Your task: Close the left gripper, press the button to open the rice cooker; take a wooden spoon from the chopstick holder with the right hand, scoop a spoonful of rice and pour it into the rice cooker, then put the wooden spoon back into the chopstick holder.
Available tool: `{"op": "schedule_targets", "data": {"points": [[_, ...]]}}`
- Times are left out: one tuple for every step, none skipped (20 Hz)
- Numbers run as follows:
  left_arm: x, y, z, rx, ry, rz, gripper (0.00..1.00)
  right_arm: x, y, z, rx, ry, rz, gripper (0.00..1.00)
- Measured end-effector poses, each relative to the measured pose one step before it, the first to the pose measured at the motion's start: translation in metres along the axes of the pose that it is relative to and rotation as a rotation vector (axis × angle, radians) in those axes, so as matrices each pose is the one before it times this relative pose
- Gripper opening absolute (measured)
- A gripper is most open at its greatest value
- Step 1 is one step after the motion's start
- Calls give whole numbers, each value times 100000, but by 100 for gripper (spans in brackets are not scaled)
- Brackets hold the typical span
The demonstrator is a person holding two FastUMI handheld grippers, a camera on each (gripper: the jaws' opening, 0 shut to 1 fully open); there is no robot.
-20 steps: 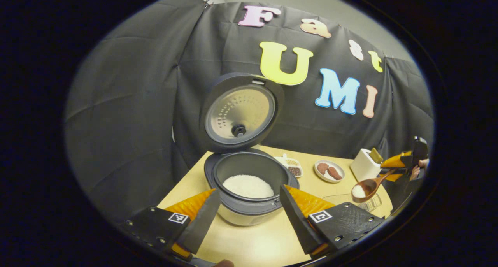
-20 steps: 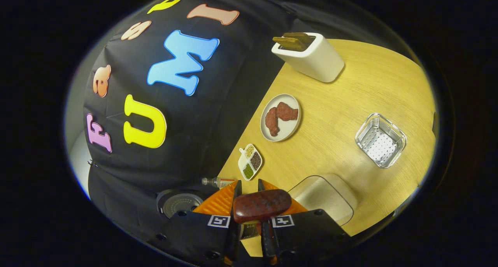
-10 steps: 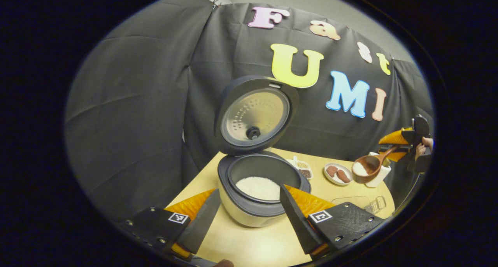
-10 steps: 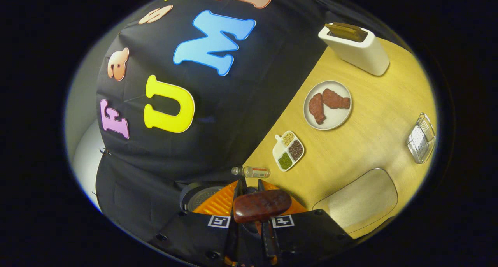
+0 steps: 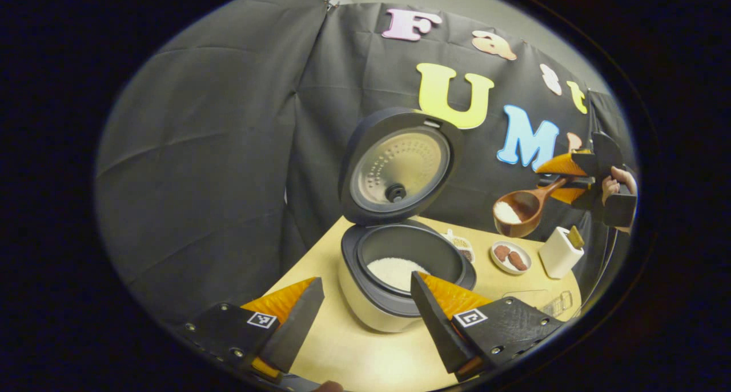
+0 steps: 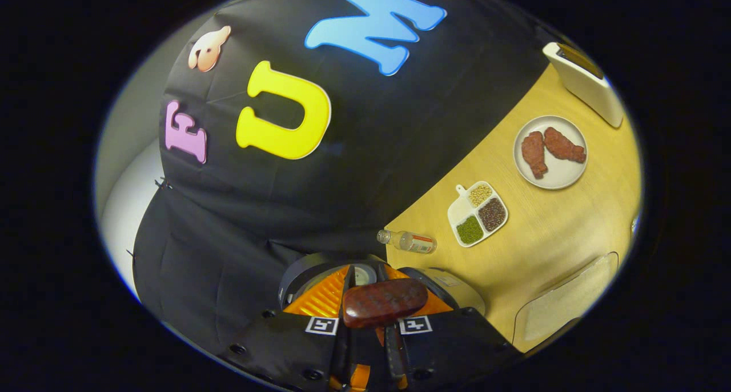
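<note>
Tabletop (image 5: 365, 358), pale wood, lower centre of the left gripper view; right half of the right gripper view (image 6: 548, 220).

Rice cooker (image 5: 400, 278), centre of the left gripper view: lid (image 5: 400, 166) raised upright, inner pot holding a layer of white rice (image 5: 394, 271).

Left hand-held gripper (image 5: 365, 300), bottom of its own view: fingers spread wide, released, grasping nothing, one to either side of the cooker's near rim.

Right hand-held gripper (image 5: 562, 178), right edge of the left gripper view, held by a hand (image 5: 619, 183): clenched on the handle of the wooden spoon (image 5: 519, 209). The spoon's bowl carries white rice and hangs in the air, above the tabletop and to the right of the cooker lid. In the right gripper view the gripper (image 6: 365, 283) sits bottom centre, the spoon's handle end (image 6: 385, 302) between its fingers.

White chopstick holder (image 5: 561, 252), right of centre in the left gripper view; upper right (image 6: 588, 83) in the right gripper view.

Round plate (image 6: 551, 152) with two brown pieces of food, upper right.

Divided dish (image 6: 478, 213) of green, dark and pale grains, right of centre.

Small bottle (image 6: 408, 241), lying on its side just left of the dish.
</note>
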State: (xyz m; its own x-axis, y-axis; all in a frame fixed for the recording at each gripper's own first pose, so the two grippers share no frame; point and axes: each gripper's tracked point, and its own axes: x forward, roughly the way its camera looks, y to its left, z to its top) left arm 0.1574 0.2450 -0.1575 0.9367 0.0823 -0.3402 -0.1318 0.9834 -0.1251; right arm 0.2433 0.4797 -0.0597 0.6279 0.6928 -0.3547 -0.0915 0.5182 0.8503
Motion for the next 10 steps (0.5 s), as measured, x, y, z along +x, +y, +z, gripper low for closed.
{"op": "schedule_targets", "data": {"points": [[-95, 379, 20, -637, 79, 810, 96, 1015, 788, -573, -2380, 1272, 693, 20], [-46, 485, -124, -527, 110, 857, 96, 1032, 564, -450, -3027, 1257, 434, 20], [35, 520, -49, -372, 104, 1116, 96, 972, 469, -753, -3737, 1244, 36, 20], [-53, 512, -89, -284, 136, 1010, 96, 925, 361, -657, -4307, 1471, -468, 19], [-34, 500, -32, -348, 179, 1071, 96, 733, 313, -834, -4369, 1276, -671, 24], [-29, 471, -75, -434, 224, 1124, 96, 698, 322, -436, -5117, 182, -207, 24], [13, 531, -59, -571, 309, 1167, 96, 607, 331, -508, -5526, 121, -447, 20], [-133, 449, -137, -607, 383, 996, 96, 512, 201, -564, -5360, 543, -592, 20], [154, 255, -97, -530, 428, 625, 96, 323, 491, -676, -5050, 978, -119, 24], [85, 368, -204, -207, 454, 829, 96, 342, 260, -505, -4546, 991, -4, 24]]}}
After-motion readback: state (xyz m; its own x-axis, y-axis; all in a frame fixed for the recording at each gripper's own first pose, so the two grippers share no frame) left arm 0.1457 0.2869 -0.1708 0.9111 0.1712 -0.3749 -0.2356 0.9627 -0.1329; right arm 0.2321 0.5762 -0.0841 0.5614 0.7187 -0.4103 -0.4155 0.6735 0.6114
